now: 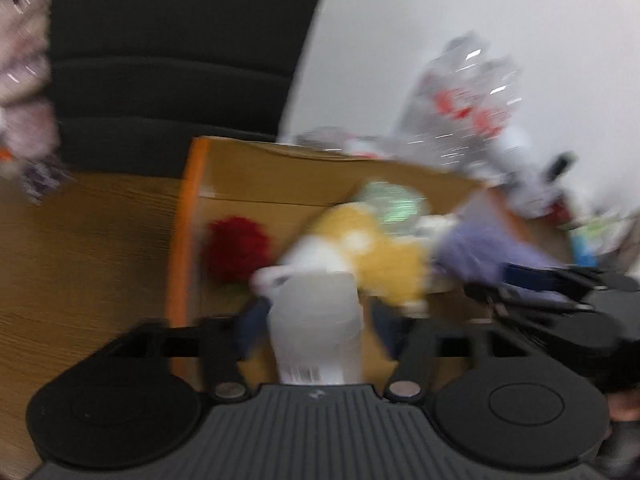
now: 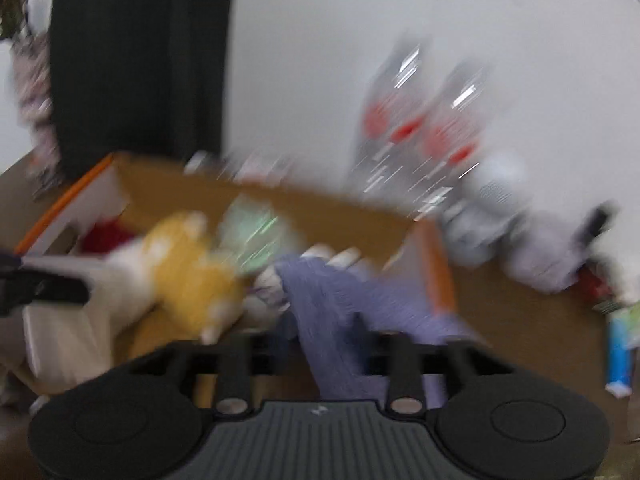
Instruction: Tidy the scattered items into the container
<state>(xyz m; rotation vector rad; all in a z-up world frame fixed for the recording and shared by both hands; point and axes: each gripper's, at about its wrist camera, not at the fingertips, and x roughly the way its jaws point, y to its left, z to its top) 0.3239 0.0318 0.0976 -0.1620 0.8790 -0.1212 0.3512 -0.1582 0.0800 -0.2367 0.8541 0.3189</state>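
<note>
Both views are motion-blurred. My left gripper (image 1: 316,312) is shut on a white plastic bottle (image 1: 316,328) with a barcode label, held over the near edge of the open cardboard box (image 1: 280,176). My right gripper (image 2: 326,336) is shut on a purple cloth (image 2: 332,312) that hangs over the box (image 2: 320,204); the cloth also shows in the left wrist view (image 1: 480,256). Inside the box lie a yellow and white plush toy (image 1: 380,256), a red fluffy ball (image 1: 236,248) and a greenish packet (image 1: 396,200).
The box stands on a wooden table (image 1: 80,248). Clear water bottles with red labels (image 2: 424,128) and wrapped items stand behind it on the right. A dark chair back (image 1: 168,60) is behind the table. A blue and white packet (image 2: 618,356) lies at the right.
</note>
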